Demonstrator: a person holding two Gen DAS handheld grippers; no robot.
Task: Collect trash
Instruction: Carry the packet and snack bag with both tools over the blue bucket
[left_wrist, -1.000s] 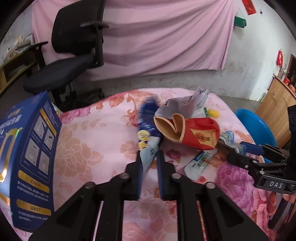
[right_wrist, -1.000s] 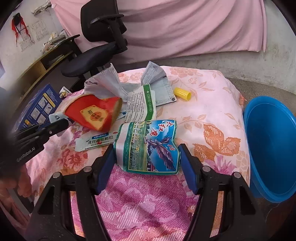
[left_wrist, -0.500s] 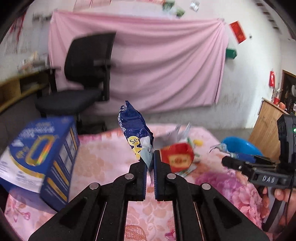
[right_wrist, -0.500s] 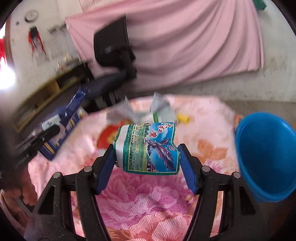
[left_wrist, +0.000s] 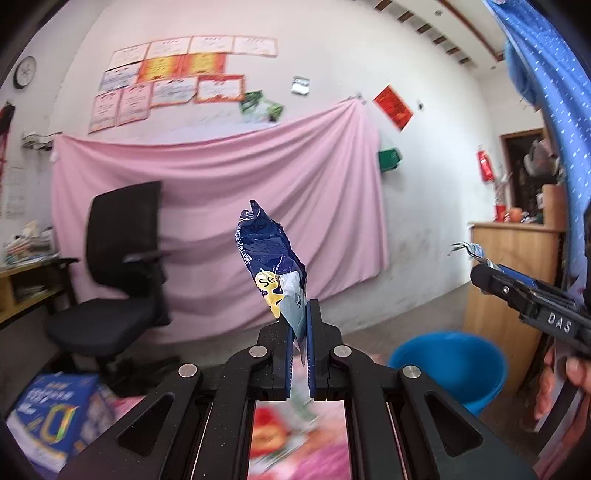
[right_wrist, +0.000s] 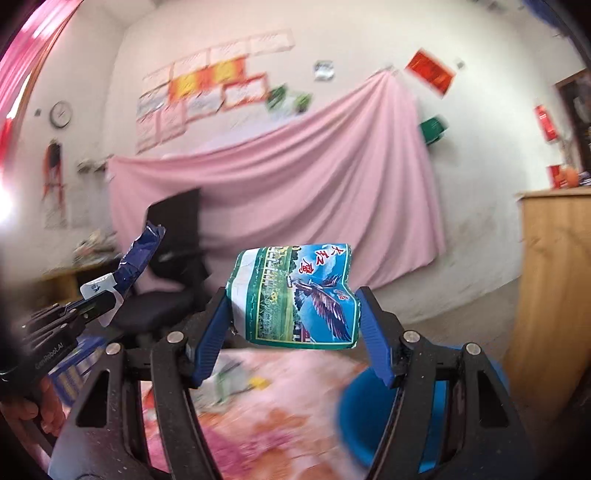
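Motion blur is smearing the flowered pink cloth (right_wrist: 258, 424) and the litter on it into unreadable shapes. The left gripper (left_wrist: 300, 325) is hiding the dark blue wrapper's (left_wrist: 271, 254) lower end. The blue basin (right_wrist: 369, 417) is sitting half hidden behind the right gripper (right_wrist: 295, 328). The blue box (left_wrist: 55, 410) is running off the frame's edge.

— Pink sheet (left_wrist: 221, 206) draped across the white wall (left_wrist: 332, 55), certificates (left_wrist: 166, 74) pinned above, a clock (left_wrist: 25, 72) at far left.

— Black office chair (left_wrist: 118, 266) before it, wooden cabinet (left_wrist: 513, 280) at right.
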